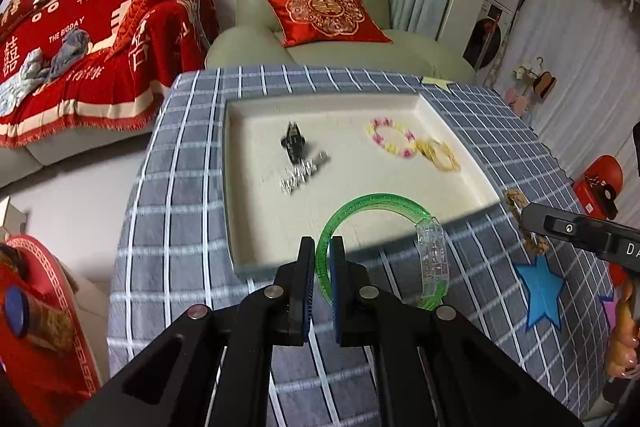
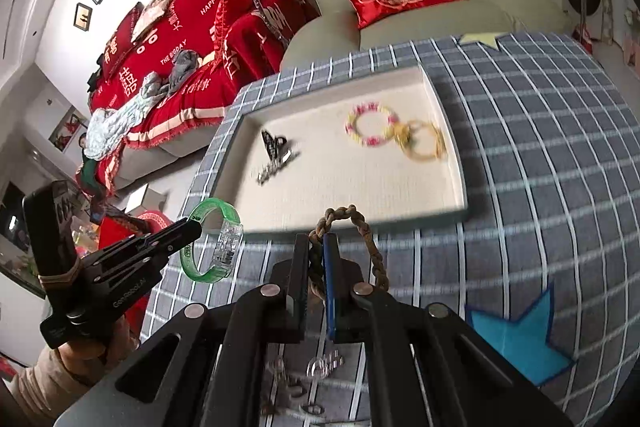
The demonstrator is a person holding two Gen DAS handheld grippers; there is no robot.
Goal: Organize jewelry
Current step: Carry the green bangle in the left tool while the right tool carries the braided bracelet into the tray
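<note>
My left gripper (image 1: 322, 247) is shut on a green translucent bangle (image 1: 384, 201) with a clear clasp, held above the near edge of the cream tray (image 1: 240, 227). In the right wrist view that bangle (image 2: 192, 263) hangs from the left gripper (image 2: 196, 225) at the left. My right gripper (image 2: 318, 241) is shut on a brown braided bracelet (image 2: 374, 251), lifted over the checked cloth just in front of the tray (image 2: 444, 217). In the tray lie a black hair clip (image 1: 294, 143), a silver chain piece (image 1: 298, 179), a pink-and-yellow bead bracelet (image 1: 394, 139) and a yellow bracelet (image 1: 440, 157).
A grey checked cloth (image 1: 180, 187) covers the table, with a blue star (image 1: 540, 291) and a pale star (image 2: 482, 39) on it. Small clear and metal pieces (image 2: 320, 367) lie on the cloth under my right gripper. A green armchair with a red cushion (image 1: 324, 13) stands behind the table.
</note>
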